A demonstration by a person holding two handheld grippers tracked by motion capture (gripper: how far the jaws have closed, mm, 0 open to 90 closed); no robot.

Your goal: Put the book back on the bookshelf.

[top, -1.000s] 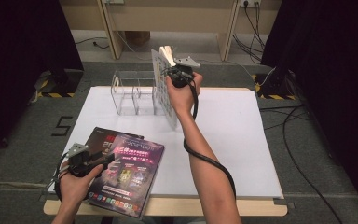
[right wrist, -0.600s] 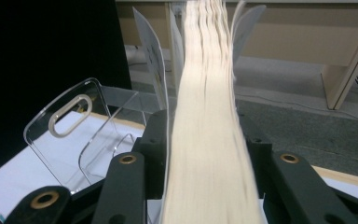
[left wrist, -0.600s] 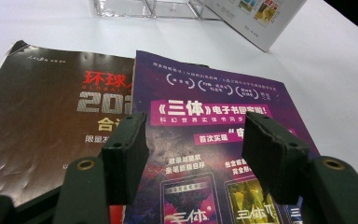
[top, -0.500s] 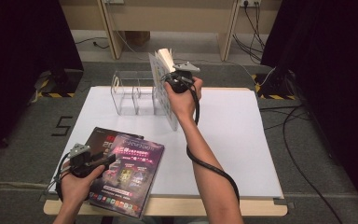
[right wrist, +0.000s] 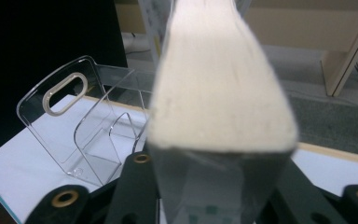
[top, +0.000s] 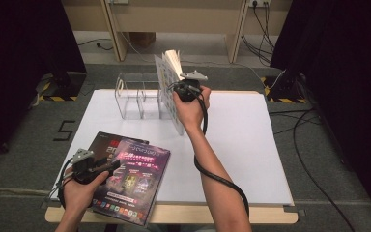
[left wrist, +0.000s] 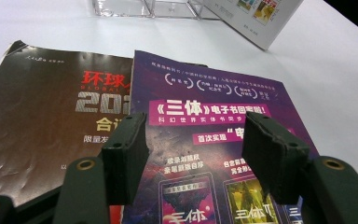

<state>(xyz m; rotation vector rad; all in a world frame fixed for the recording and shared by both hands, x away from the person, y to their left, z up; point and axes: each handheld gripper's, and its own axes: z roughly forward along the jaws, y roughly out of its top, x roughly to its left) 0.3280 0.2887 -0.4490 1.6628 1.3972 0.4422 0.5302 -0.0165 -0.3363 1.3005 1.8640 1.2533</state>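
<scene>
While the right gripper pinches a white book upright w/ its fingers beside the clear rack, the left gripper's fingers sit spread over the purple book on the counter.

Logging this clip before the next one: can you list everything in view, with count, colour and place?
Thick white-covered book: one, cream page edges, upright beside the rack, between the right tongs.
Clear acrylic divider rack: one, transparent, far left part of the board.
Purple glossy magazine: one, near left corner, overlapping the dark one.
Dark brown magazine: one, red and white print, beneath the purple one.
White table board: one, centre.
Left tongs: black, open over the purple magazine.
Right tongs: black, closed on the book.
</scene>
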